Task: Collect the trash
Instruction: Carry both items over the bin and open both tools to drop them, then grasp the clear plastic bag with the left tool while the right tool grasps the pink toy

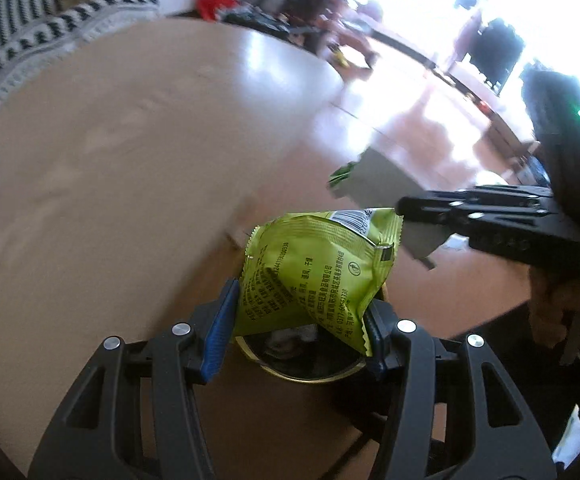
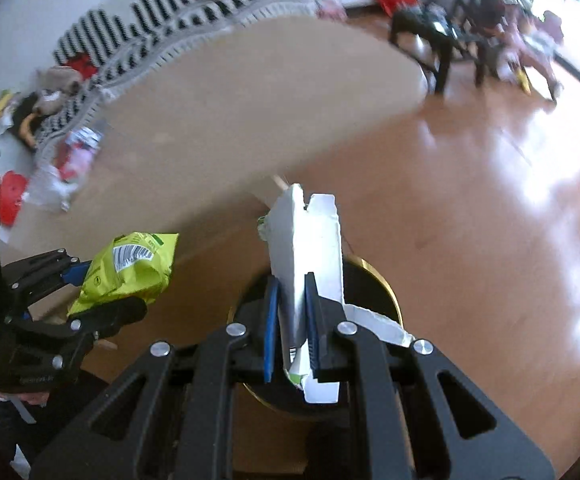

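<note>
Over a glossy orange-brown wooden floor (image 2: 469, 184), at the rim of a pale tan rug (image 1: 102, 168), I hang both claws. A striped black-and-white blanket (image 2: 194, 36) lies past the rug, dark chairs (image 2: 441, 40) stand in the bright far end, and scattered litter (image 2: 66, 160) sits on the rug's left edge (too blurred to name).

My left gripper (image 1: 297, 324) pinches one puffy green snack packet (image 1: 317, 268), its long axis running away from my pads, barcode end farthest out.

My right gripper (image 2: 291, 320) is pressed together on one flattened white carton (image 2: 309, 236), long axis straight out from the fingers, torn end forward.

Below both sits one round, dark, gold-rimmed bin (image 2: 385, 292); both pieces are in the air above its mouth. Two claws, two pieces, one bin.
</note>
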